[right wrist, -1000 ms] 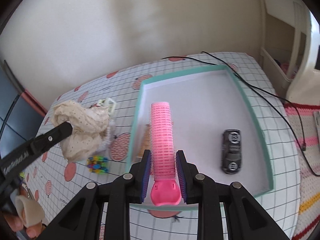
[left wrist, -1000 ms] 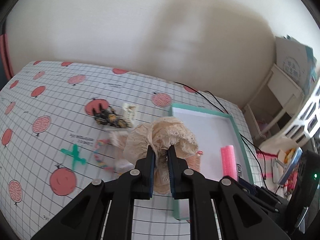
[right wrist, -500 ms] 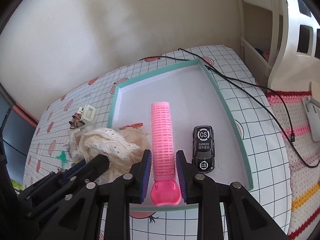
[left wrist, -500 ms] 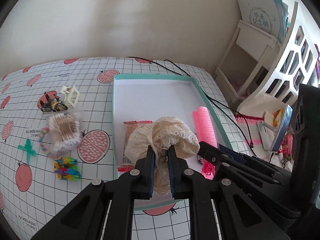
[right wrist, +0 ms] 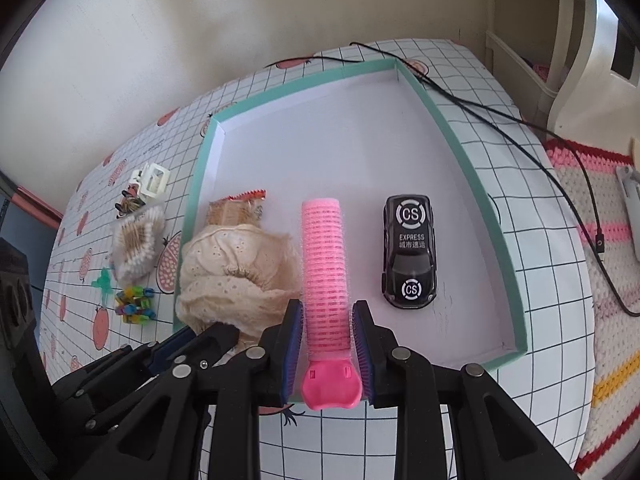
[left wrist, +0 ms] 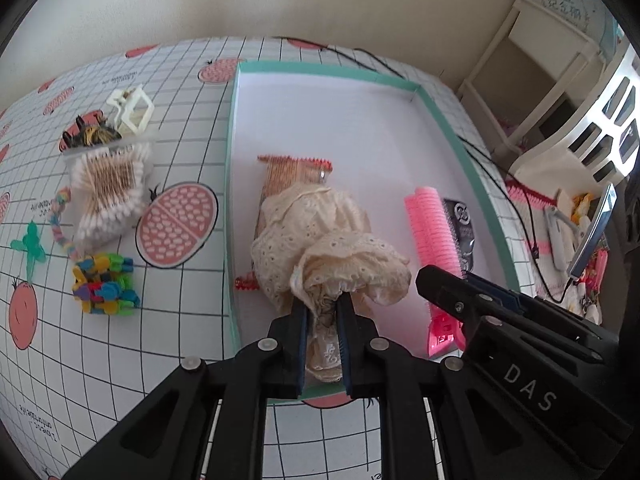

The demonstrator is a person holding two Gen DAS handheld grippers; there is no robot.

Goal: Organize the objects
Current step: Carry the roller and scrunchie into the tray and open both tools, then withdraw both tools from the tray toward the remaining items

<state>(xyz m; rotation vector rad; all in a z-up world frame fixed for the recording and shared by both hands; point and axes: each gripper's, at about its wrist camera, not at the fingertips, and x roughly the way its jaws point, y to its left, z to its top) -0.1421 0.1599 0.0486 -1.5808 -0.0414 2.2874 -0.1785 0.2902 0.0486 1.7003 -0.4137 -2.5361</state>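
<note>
My left gripper [left wrist: 322, 304] is shut on a cream lace cloth [left wrist: 320, 240], which hangs low over the near left part of the teal-rimmed white tray [left wrist: 230, 168] and drapes onto a red-edged snack packet [left wrist: 294, 170]. To its right, my right gripper [right wrist: 325, 308] is shut on a pink hair roller [right wrist: 323, 248] that points into the tray, low over its floor. A black toy car [right wrist: 410, 252] lies in the tray right of the roller. In the right wrist view the lace cloth [right wrist: 232, 268] and the left gripper's black arm sit just left of the roller.
Left of the tray on the grid-patterned tablecloth lie a bag of cotton swabs [left wrist: 110, 188], a white hair claw [left wrist: 132, 110], a dark hair tie [left wrist: 90, 136], colourful clips [left wrist: 104, 284] and a green clip [left wrist: 30, 242]. A black cable [right wrist: 520, 120] runs past the tray's right side. White shelving [left wrist: 560, 92] stands right.
My left gripper carried the lace cloth rightward from over the tablecloth to over the tray and lowered it beside the roller. My right gripper sank a little with the roller.
</note>
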